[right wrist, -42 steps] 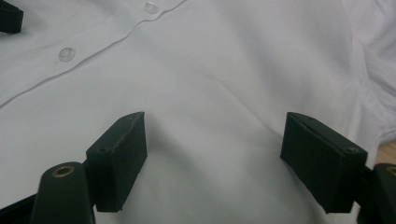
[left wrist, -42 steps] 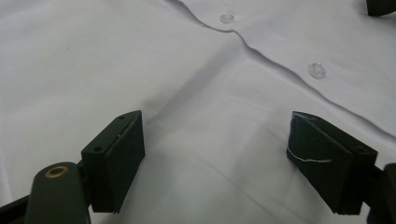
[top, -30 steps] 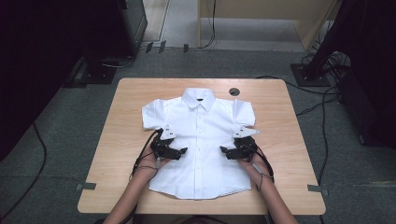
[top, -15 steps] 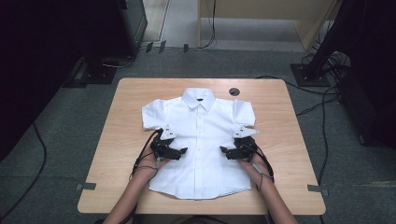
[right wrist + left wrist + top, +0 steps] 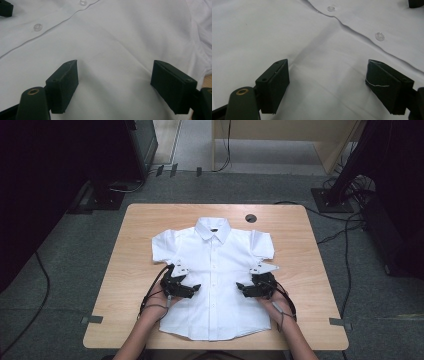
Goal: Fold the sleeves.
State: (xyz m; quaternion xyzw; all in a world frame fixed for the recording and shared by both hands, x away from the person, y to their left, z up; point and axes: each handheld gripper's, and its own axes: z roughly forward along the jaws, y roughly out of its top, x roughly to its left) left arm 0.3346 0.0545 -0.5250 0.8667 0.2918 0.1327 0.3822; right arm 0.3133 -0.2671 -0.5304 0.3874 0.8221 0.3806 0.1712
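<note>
white shirt, buttoned, flat, face up, mid table

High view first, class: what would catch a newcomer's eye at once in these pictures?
A white short-sleeved button-up shirt lies spread flat, collar away from the person, in the middle of the light wooden table. Two black grippers rest over its lower half, the left gripper and right gripper pointing toward each other across the button line, both with jaws open.

Forearms cut off at the high view's bottom edge, white shirt partly hidden under both hands, its cloth running past every gripper-view edge, collar label unreadable
</note>
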